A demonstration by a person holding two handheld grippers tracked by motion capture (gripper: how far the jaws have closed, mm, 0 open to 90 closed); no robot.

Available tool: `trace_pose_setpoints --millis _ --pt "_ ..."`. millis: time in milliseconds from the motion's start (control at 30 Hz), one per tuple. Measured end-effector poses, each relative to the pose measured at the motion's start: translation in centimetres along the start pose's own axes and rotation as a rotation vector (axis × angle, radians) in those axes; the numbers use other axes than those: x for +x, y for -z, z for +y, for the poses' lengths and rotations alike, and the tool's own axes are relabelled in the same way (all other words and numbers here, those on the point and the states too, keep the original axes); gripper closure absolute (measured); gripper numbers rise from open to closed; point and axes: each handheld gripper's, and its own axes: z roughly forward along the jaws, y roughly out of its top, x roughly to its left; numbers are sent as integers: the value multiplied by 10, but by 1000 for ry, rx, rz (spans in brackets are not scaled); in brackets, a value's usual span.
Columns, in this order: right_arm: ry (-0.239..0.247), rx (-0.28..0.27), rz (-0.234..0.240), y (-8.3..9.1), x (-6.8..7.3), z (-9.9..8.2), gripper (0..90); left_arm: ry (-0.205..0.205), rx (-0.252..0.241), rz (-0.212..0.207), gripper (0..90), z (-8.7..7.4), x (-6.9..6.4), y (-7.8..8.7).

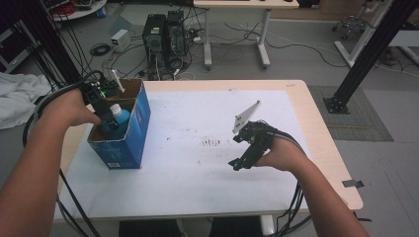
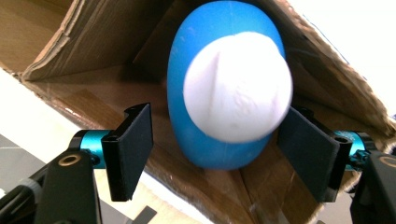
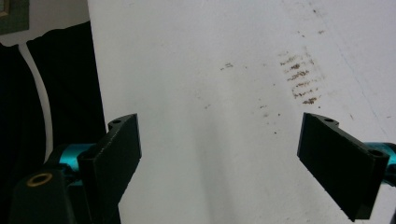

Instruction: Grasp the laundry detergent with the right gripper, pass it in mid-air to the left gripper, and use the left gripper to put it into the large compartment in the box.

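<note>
A blue bottle (image 1: 120,117) with a white cap (image 1: 115,108) stands inside an open blue cardboard box (image 1: 132,133) at the table's left side. My left gripper (image 1: 106,117) reaches down into the box. In the left gripper view the bottle (image 2: 210,149) and its cap (image 2: 236,88) sit between the jaws of that gripper (image 2: 217,121). The left pad stands clear of the bottle and the right pad is close by the cap, so the gripper is open. My right gripper (image 1: 238,163) hovers over the white sheet, and the right gripper view shows it (image 3: 219,133) open and empty.
A white sheet (image 1: 197,163) covers the wooden table (image 1: 323,148), with brown smudges (image 1: 211,142) near its middle. On the floor behind are computer towers (image 1: 163,34), cables and a desk's legs (image 1: 207,44). A black frame post (image 1: 365,54) stands at the right and white cloth (image 1: 17,96) lies at the left.
</note>
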Motion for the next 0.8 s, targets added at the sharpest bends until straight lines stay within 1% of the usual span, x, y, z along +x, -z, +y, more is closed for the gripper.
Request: trace_pose_setpoints --millis 67,100,200,233,300,333,367,433,467,500,533,667,700,800 --pt "2 -2 0 0 0 0 128 -5 -1 4 271 0 -1 2" --pt "5 -5 -2 1 0 0 128 -18 -8 14 271 -1 -4 6" --pt "4 -5 -2 1 0 0 128 -20 -11 14 251 0 -5 7" --pt "9 -5 -3 2 0 0 128 -34 -18 22 247 1 -9 13" --pt "8 -4 -4 2 1 0 128 -36 -18 23 227 1 -11 15" --pt "4 -5 -3 3 2 1 128 -36 -18 23 227 1 -11 15" --pt "4 -5 -3 3 2 1 128 -44 -18 26 227 2 -13 18" --pt "7 -5 -5 3 2 1 128 -44 -18 26 226 2 -13 18" --pt "13 -8 -6 5 2 1 128 -57 -27 34 218 2 -17 26" --pt "13 -8 -6 5 2 1 128 -57 -27 34 216 2 -17 26" --pt "15 -8 -7 5 2 1 128 -64 -35 28 216 1 -20 29" --pt "6 -7 -7 6 4 1 128 -73 -38 35 193 1 -23 33" --pt "11 -8 -5 6 4 1 128 -82 -40 40 184 -1 -26 38" --pt "17 -2 -6 8 4 2 128 -96 -39 41 173 -2 -31 43"
